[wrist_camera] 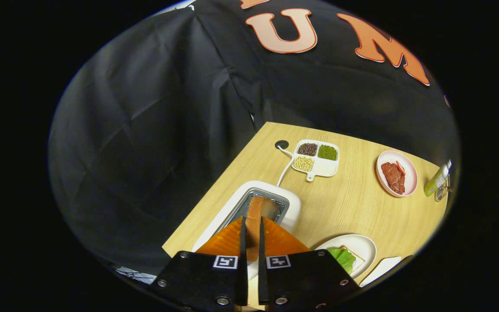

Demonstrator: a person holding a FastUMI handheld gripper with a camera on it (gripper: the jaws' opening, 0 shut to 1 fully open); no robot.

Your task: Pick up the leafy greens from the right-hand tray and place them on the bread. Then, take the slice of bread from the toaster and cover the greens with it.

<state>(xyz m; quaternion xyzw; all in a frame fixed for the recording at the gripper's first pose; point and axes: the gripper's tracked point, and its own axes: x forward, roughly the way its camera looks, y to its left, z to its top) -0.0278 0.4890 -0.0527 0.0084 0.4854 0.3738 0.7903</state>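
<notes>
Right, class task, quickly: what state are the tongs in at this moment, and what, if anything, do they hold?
Tongs: closed on the tan slice of toasted bread, both fingers pressing its sides, just above the white toaster.

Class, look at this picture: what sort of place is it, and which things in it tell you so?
Probably a mock kitchen table in a booth. A toaster holds a bread slice, which the gripper is shut on. A plate with greens and a divided dish of beans stand nearby.

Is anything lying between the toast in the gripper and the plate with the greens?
Nothing visible. The hand-held gripper is shut on the toast above the toaster. The plate with greens on bread sits just to the right, with bare table between them.
</notes>
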